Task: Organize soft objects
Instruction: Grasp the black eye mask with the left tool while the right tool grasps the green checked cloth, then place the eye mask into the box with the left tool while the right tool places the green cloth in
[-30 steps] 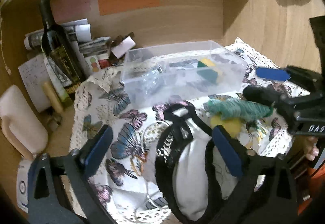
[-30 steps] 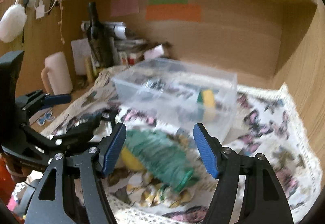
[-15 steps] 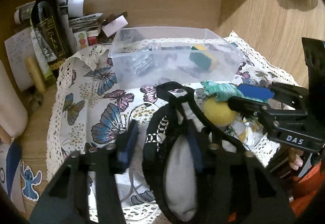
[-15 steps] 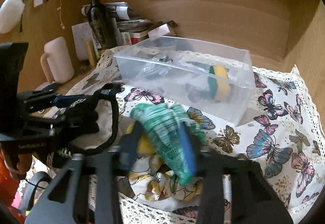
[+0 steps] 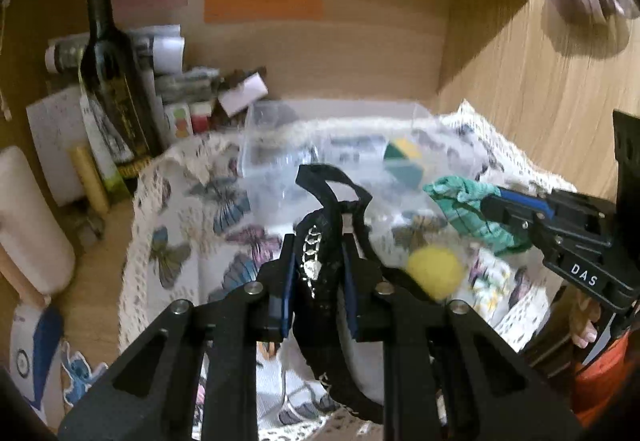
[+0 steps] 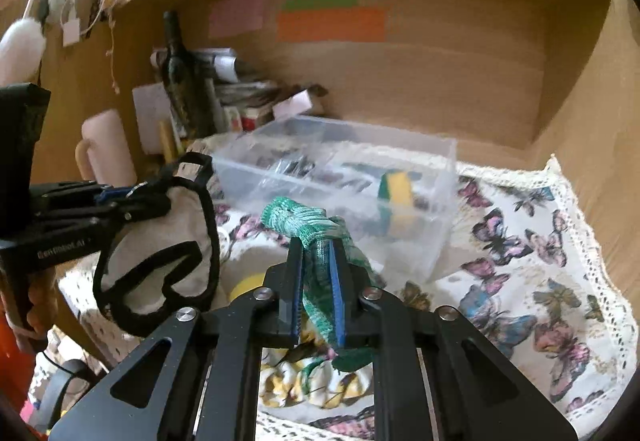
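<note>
Grips have just closed: left gripper now pinches the black-trimmed white bag and right gripper the green knit cloth, both seemingly lifted off the butterfly cloth near the clear bin, ready for 2 drop-offs.

"DAS" is printed in white on the right gripper.

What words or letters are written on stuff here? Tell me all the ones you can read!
"DAS" - white letters on the black body of the right gripper, seen from the left wrist camera.
Grey lettering on the body of the left gripper in the right wrist view: too blurred to read for sure.
Label on the dark wine bottle: too blurred to read.
Papers and small boxes behind the clear plastic box: too small to read.
</note>
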Action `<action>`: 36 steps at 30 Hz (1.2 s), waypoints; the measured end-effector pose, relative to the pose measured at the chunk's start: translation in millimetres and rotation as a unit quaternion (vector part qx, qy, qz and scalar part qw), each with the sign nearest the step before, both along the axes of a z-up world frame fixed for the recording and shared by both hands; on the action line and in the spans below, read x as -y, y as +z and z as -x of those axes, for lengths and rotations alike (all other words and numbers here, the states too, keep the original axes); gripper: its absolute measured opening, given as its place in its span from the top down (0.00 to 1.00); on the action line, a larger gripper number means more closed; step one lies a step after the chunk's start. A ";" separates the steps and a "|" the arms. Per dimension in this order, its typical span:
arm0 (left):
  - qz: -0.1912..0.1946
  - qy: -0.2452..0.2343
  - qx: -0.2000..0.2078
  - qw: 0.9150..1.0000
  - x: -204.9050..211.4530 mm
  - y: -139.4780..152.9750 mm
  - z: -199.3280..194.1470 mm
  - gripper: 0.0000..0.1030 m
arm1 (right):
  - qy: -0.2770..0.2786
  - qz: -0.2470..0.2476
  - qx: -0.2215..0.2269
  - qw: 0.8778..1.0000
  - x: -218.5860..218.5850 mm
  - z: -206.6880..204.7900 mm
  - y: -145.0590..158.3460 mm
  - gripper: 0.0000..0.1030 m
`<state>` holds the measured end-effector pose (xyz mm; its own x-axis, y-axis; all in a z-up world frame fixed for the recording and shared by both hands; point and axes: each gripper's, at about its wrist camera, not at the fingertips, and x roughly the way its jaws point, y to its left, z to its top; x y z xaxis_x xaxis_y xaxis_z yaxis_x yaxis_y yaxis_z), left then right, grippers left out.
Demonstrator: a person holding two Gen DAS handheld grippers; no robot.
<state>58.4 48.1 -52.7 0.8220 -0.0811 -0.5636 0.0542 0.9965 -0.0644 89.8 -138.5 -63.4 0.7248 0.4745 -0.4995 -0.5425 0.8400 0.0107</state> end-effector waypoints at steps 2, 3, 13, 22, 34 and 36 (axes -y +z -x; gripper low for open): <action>-0.003 0.005 0.014 1.000 -0.8 10.5 -2.8 0.81 | -0.004 -0.005 0.005 1.000 2.3 -2.7 5.1 0.90; -0.004 0.008 0.020 1.000 -1.3 14.2 -4.2 0.81 | -0.006 -0.010 0.007 1.000 4.4 -4.2 8.3 0.90; -0.006 0.020 0.055 0.998 -10.2 49.6 -34.3 0.81 | -0.021 -0.024 0.043 0.999 9.6 -18.7 38.8 0.90; -0.023 0.050 0.092 0.994 -13.6 73.7 -65.1 0.81 | -0.024 -0.027 0.070 0.997 -0.7 -44.3 64.8 0.90; -0.051 0.087 0.089 0.991 -14.3 62.3 -126.1 0.81 | -0.004 0.000 0.027 1.000 -29.8 -99.1 59.1 0.90; -0.052 0.082 0.069 0.993 -15.0 51.0 -137.6 0.81 | -0.002 0.012 0.018 1.000 -37.5 -106.2 51.7 0.90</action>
<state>196.1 63.1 -1.7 0.8897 0.1124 -0.4425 -0.1079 0.9935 0.0354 196.0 -101.0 -11.7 0.7447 0.4598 -0.4838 -0.5387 0.8420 -0.0291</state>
